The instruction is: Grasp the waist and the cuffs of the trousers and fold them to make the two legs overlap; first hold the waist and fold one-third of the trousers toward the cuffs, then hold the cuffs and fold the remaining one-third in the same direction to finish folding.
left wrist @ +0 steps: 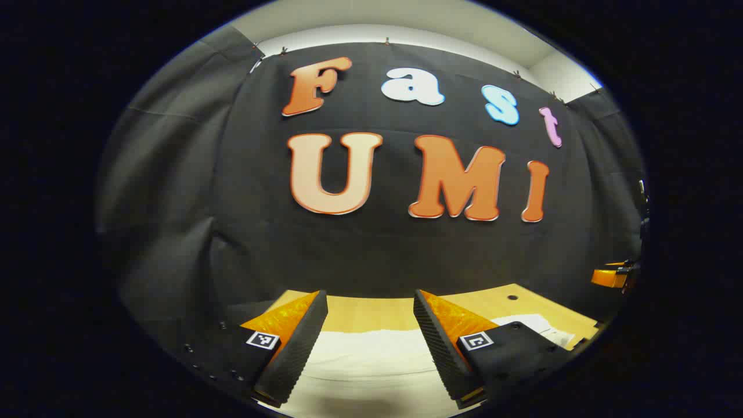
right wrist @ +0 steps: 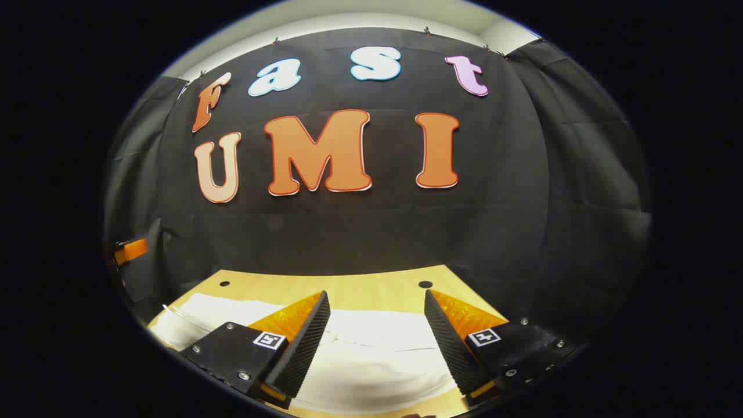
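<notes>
A: Left gripper view first. How does the left gripper (left wrist: 370, 342) stand?

B: Spread wide, nothing between its fingers. Past them the white trousers (left wrist: 371, 360) lie flat on the wooden table (left wrist: 371, 313), apart from the gripper.

A: And the right gripper view?

B: The right gripper (right wrist: 377, 339) is equally wide, gripping nothing. The trousers (right wrist: 371, 360) stretch across the table (right wrist: 371, 287) beyond it, black wall (right wrist: 360, 232) behind.

Left gripper view: low over the worktop (left wrist: 371, 313), near the white trousers (left wrist: 371, 360), facing the booth's cloth wall (left wrist: 371, 249). Right gripper view: same low, forward aim, set further right. Shared: wall, worktop (right wrist: 377, 290), trousers (right wrist: 371, 354).
</notes>
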Motion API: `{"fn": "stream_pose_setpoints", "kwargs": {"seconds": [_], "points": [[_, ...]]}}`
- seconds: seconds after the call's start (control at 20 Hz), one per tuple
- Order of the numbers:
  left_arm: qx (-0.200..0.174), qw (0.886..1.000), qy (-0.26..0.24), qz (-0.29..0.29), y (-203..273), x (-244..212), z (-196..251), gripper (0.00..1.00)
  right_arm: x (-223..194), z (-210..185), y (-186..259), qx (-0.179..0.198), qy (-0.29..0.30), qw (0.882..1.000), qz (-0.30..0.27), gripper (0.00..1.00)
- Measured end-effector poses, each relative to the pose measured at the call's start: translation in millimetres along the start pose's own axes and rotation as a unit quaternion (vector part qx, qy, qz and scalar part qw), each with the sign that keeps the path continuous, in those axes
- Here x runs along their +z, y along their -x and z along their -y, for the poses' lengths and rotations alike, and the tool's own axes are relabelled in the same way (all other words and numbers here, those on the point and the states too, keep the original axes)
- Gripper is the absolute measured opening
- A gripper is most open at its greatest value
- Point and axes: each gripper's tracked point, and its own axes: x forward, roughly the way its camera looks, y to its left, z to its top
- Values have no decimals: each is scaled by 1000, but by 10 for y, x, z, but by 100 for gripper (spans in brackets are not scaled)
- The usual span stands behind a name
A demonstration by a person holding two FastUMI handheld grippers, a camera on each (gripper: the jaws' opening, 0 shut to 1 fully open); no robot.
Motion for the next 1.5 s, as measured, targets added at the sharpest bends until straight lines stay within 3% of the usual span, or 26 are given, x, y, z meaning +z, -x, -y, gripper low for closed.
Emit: {"fn": "stream_pose_setpoints", "kwargs": {"seconds": [0.2, 0.5, 0.8, 1.15, 1.3, 1.5], "points": [[36, 998, 45, -40, 223, -236, -728, 97, -49, -630, -16, 34, -38, 999, -17, 98], [42, 996, 78, -24, 264, -48, -1195, 96, -30, -848, -92, 42, -24, 998, -35, 98], [22, 996, 81, -30, 92, -82, -1062, 97, -116, -751, -2, 30, -19, 998, -53, 98], [-15, 995, 72, -64, -47, -322, -746, 97, -461, -235, 206, -24, -46, 994, -93, 98], [-20, 994, 76, -78, -20, -414, -716, 97, -708, -90, 226, -34, -106, 985, -131, 98], [-17, 990, 114, -85, 13, -423, -770, 97, -1112, 13, 199, -52, -195, 961, -189, 99]]}}
